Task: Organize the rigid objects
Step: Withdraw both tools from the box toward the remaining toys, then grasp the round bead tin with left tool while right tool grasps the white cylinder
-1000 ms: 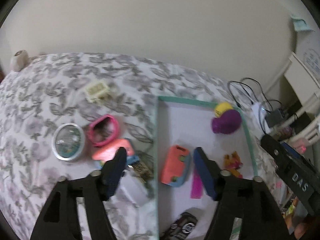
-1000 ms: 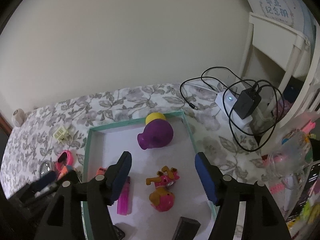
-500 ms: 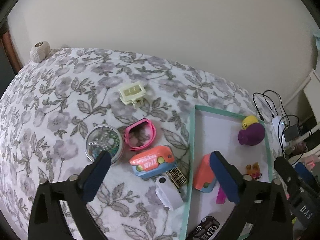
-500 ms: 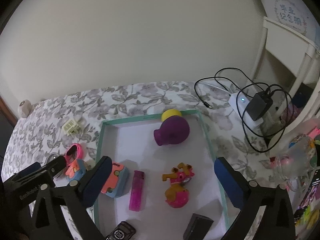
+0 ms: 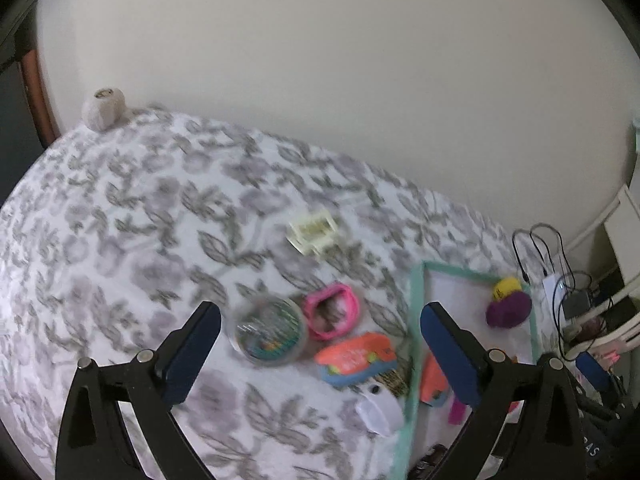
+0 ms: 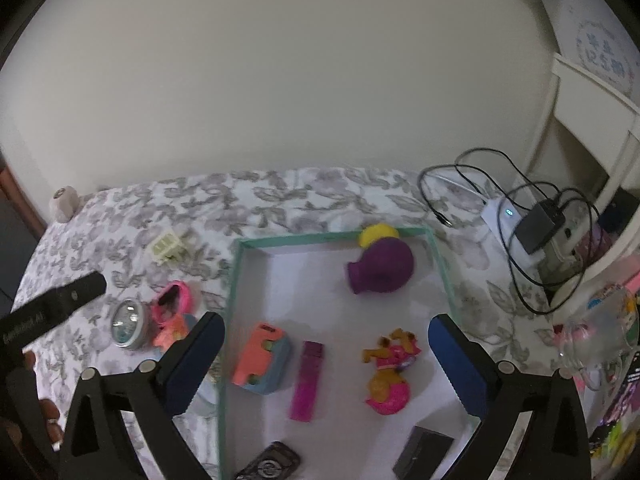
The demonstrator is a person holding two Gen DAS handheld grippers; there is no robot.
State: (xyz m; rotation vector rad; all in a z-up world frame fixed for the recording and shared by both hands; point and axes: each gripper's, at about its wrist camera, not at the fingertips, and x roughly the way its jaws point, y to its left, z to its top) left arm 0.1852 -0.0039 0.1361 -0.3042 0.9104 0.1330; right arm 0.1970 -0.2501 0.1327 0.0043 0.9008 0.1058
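Observation:
A teal-rimmed white tray (image 6: 236, 280) lies on a floral cloth. In it are a purple and yellow duck (image 6: 380, 268), an orange and blue toy (image 6: 264, 356), a magenta lighter (image 6: 306, 380), a small dog figure (image 6: 390, 368) and two dark items at the front. Left of the tray (image 5: 414, 308) lie a round tin (image 5: 270, 330), a pink watch-like ring (image 5: 330, 310), an orange and blue toy (image 5: 356, 358), a white piece (image 5: 378, 408) and a cream connector (image 5: 314, 230). My left gripper (image 5: 320, 344) is open above these. My right gripper (image 6: 326, 360) is open above the tray.
A round beige ball (image 5: 102, 108) sits at the cloth's far left corner. A white power strip with a black charger and cables (image 6: 532, 224) lies right of the tray. White shelving (image 6: 592, 120) and colourful clutter stand at the far right.
My left gripper has opened wide and pulled back and left, away from the tray, over the loose items. My right gripper has also opened wide and drawn back above the tray.

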